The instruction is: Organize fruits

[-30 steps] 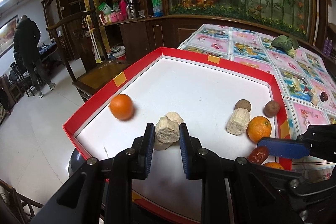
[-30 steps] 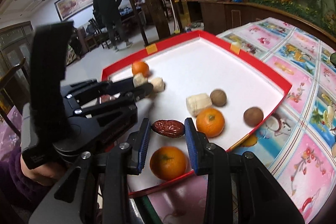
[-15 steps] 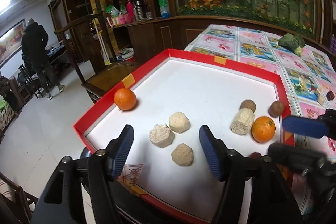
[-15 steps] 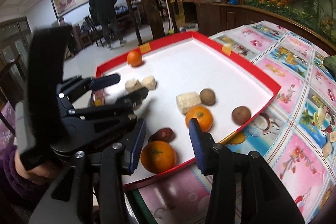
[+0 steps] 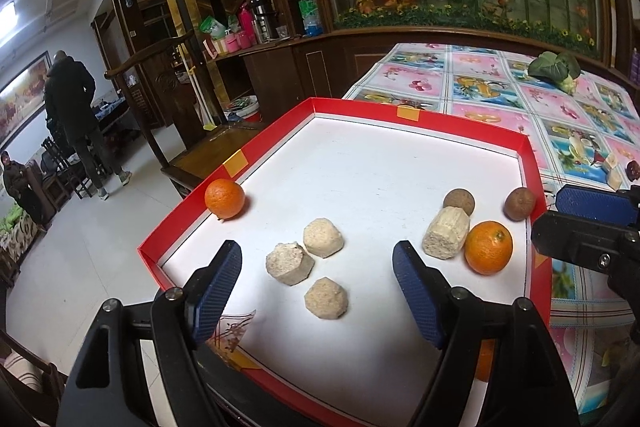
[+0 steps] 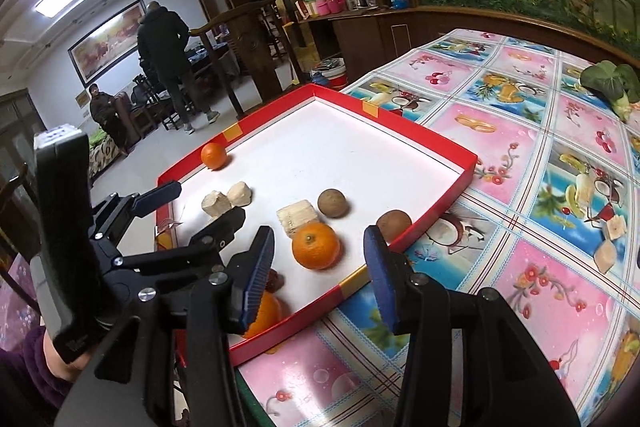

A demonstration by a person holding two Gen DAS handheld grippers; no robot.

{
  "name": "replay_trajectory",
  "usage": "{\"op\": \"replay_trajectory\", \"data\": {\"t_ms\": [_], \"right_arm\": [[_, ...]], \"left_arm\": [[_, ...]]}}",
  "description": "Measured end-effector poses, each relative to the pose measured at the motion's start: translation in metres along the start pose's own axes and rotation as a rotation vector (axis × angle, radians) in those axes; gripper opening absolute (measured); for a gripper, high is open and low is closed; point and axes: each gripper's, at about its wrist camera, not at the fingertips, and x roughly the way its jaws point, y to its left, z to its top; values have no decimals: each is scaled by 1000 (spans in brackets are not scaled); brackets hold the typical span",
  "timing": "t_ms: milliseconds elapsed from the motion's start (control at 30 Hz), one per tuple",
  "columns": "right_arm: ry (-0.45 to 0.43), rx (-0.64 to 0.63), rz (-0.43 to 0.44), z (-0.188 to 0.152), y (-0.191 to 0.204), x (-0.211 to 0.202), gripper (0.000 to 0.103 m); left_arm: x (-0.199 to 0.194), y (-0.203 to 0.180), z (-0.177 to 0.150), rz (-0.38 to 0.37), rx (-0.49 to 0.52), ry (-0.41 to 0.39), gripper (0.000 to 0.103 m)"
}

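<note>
A red-rimmed white tray (image 5: 528, 163) holds the fruit. Three beige chunks (image 5: 289, 263) lie together just ahead of my open, empty left gripper (image 5: 316, 291). An orange (image 5: 224, 198) sits by the tray's left rim. A fourth beige chunk (image 5: 445, 238), an orange (image 5: 488, 247) and two brown round fruits (image 5: 458, 202) lie at the right. My right gripper (image 6: 320, 267) is open and empty, raised above the tray's near corner, with an orange (image 6: 316, 245) ahead of it. A red date (image 6: 276, 281) and another orange (image 6: 264, 313) lie behind its left finger.
The tray (image 6: 468, 167) sits at the edge of a table with a pink fruit-print cloth (image 6: 540, 131). A leafy green vegetable (image 6: 612, 83) lies far right on it. Small food pieces (image 6: 608, 239) lie on the cloth. People stand in the room beyond.
My left gripper opened, let go of the beige chunk beside two others, and drew back. My right gripper opened, released the red date and rose away from it.
</note>
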Motion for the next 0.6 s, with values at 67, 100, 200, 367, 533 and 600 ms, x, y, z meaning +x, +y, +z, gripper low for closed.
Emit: {"op": "replay_trajectory", "data": {"t_ms": [67, 100, 200, 367, 533, 600], "right_arm": [[-2, -2, 2, -1, 1, -2, 49], [-2, -3, 3, -1, 2, -2, 49], [-4, -13, 0, -1, 3, -2, 49], [-2, -22, -2, -3, 5, -2, 49], [-3, -24, -3, -3, 6, -2, 49], [-2, -24, -4, -3, 6, -2, 50]], "left_arm": [[-1, -1, 0, 2, 4, 0, 78], [-1, -1, 0, 3, 6, 1, 78], [-1, -1, 0, 3, 5, 0, 78], [0, -2, -1, 1, 11, 4, 78], [1, -5, -1, 0, 21, 8, 78], [1, -6, -1, -1, 23, 8, 78]]}}
